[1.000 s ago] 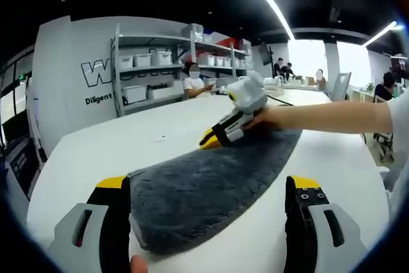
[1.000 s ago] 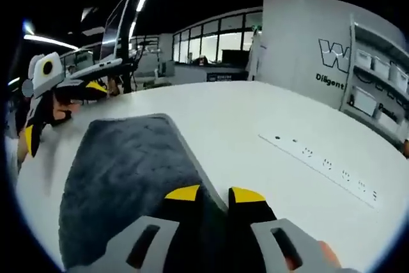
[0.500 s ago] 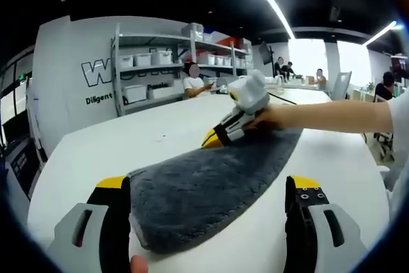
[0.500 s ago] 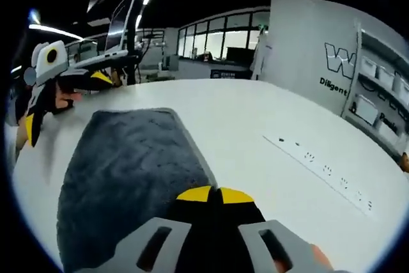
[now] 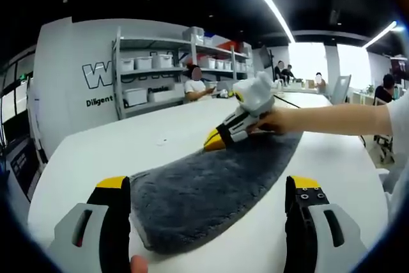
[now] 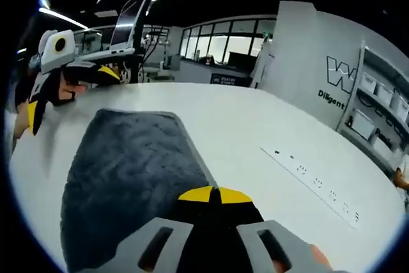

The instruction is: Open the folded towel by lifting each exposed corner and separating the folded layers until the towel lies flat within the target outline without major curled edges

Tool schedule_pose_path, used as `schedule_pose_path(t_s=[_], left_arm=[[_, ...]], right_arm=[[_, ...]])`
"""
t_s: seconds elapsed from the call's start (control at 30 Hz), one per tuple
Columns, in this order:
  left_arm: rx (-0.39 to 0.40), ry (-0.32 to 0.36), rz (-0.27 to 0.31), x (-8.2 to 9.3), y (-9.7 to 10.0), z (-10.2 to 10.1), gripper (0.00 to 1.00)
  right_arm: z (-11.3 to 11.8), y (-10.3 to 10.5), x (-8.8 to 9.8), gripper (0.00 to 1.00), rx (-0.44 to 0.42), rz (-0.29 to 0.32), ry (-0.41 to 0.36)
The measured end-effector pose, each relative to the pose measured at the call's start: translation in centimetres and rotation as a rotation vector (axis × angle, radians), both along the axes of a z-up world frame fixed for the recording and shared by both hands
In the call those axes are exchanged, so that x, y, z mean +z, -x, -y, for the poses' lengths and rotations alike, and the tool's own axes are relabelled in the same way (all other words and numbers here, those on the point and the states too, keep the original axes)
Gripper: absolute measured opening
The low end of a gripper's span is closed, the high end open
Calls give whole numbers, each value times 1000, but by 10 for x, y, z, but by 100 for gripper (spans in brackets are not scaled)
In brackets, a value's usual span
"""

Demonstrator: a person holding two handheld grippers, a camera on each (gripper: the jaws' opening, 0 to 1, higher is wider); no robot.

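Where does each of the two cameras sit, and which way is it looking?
Left gripper view: rides the open left gripper, looking along the grey towel toward shelves; the person's forearm shows.
Right gripper view: rides the right gripper, shut at the towel's edge, facing windows.
Shared: towel, white table, each other's gripper.

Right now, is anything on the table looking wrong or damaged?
Nothing stands out. The grey towel lies folded on the white table, unspilled and undamaged. The right hand-held gripper is shut on its near edge; the left hand-held gripper is open at the other end.
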State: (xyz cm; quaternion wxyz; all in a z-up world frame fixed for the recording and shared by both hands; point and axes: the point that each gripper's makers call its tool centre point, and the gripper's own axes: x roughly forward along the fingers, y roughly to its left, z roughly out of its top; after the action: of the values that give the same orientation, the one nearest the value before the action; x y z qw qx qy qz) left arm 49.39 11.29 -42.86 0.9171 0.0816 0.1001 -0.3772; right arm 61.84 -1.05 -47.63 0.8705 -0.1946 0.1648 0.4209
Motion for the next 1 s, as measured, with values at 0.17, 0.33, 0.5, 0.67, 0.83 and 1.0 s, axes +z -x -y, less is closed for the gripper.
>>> schedule_pose_path(t_s=[0.17, 0.33, 0.5, 0.67, 0.83, 1.0], left_arm=[[9, 1, -2, 0, -1, -3, 99], [13, 18, 11, 5, -2, -5, 99], [13, 34, 35, 12, -2, -5, 99], [13, 37, 39, 12, -2, -5, 99], [16, 32, 38, 11, -3, -6, 99], [15, 30, 39, 12, -3, -6, 99]], right_arm=[[2, 1, 13, 0, 2, 22, -36], [3, 8, 32, 0, 22, 46, -79], [0, 25, 35, 0, 61, 60, -78], [-4, 42, 37, 0, 90, 63, -80], [-7, 58, 41, 0, 128, 54, -101], [-11, 81, 38, 0, 174, 43, -97]])
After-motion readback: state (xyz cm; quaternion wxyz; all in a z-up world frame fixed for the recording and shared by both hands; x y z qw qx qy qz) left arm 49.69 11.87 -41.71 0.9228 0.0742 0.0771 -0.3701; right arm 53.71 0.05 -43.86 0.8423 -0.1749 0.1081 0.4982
